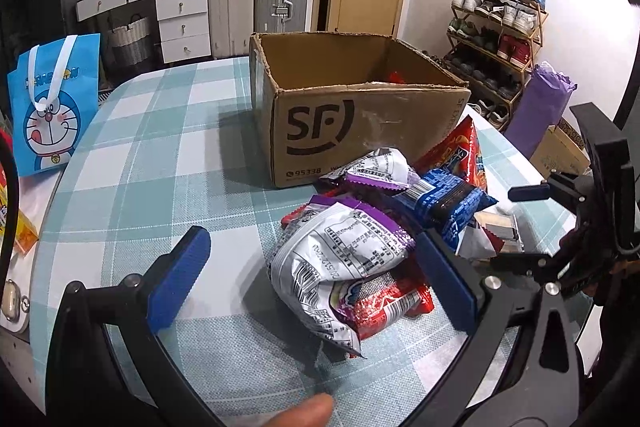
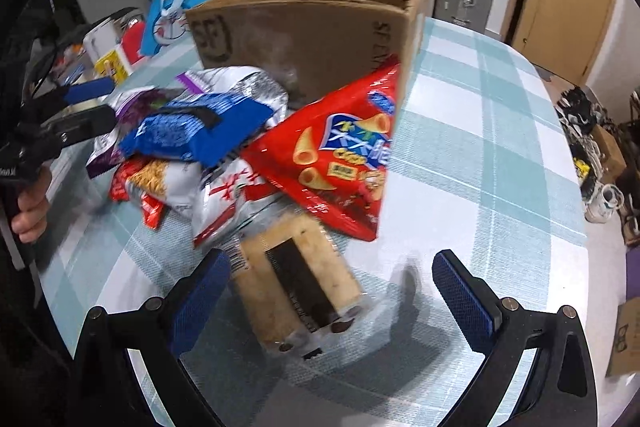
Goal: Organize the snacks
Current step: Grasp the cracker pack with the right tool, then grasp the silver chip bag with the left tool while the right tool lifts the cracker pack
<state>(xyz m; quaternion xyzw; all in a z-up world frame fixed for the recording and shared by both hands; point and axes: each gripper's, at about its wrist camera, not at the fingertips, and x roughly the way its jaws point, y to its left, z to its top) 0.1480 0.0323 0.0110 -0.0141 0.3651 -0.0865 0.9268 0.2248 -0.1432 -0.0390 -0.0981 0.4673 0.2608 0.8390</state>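
The snacks are piled on the checked surface (image 1: 160,155), directly against the front of the open cardboard box (image 1: 360,131).

Left wrist view:
- The left tool (image 1: 316,267) is spread wide, its 2 blue pads flanking the near end of the pile. The silver-and-purple packet (image 1: 344,247) lies between them; no pad is seen pressing on it.
- A fingertip (image 1: 304,413) is visible at the lower edge.
- The interior of the box is exposed: 1 red item (image 1: 396,77) lies at the bottom. Its type cannot be determined.
- The blue packet (image 1: 448,203) rests on top of the pile.
- A blue cartoon gift bag (image 1: 52,107) stands at the left edge of the surface.
- The right tool (image 1: 532,193) is seen at the right, beyond the pile.

Right wrist view:
- The right tool (image 2: 332,279) is spread wide, with nothing pinched. The beige biscuit pack (image 2: 296,279) lies on the surface between its pads, closer to the left pad.
- The red chip bag (image 2: 340,147) leans against the box corner, showing its printed front; only its edge appears in the left wrist view.
- The box interior is hidden from this view.
- The left tool (image 2: 92,103) appears at the left of the pile, with the hand (image 2: 30,211) holding it.
- The image is blurred.
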